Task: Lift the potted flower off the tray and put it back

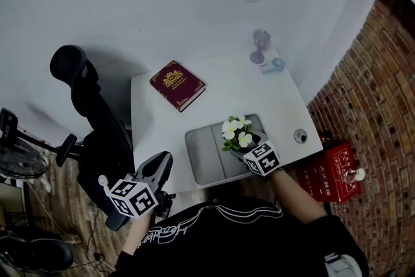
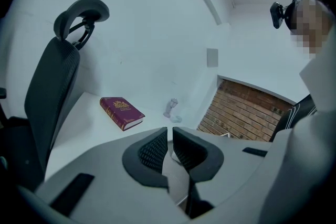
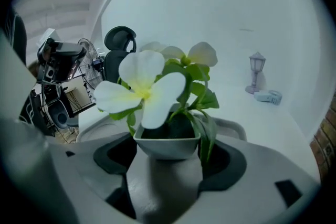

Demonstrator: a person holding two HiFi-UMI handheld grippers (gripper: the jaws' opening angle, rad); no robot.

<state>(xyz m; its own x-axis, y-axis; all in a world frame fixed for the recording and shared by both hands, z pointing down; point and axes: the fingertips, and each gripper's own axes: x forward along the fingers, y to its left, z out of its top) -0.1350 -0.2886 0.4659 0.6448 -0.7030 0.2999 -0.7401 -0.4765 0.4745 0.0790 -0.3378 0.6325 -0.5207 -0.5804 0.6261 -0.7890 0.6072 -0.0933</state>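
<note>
The potted flower point(image 1: 237, 133), white blooms and green leaves in a small grey pot point(image 3: 168, 141), stands in the far right part of the grey tray point(image 1: 201, 152) on the white table. My right gripper point(image 1: 241, 148) reaches in from the near side and its pads sit against both sides of the pot's rim, so it is shut on the pot point(image 3: 170, 157). The tray's rim point(image 3: 231, 126) shows behind the pot. My left gripper point(image 1: 162, 167) hangs off the table's near left edge, shut and with nothing in it point(image 2: 170, 149).
A dark red book point(image 1: 177, 85) lies at the table's far left. A small lamp figurine point(image 1: 260, 47) stands at the far right corner. A black office chair point(image 1: 97, 133) is left of the table, and a red box point(image 1: 334, 172) sits on the floor at the right.
</note>
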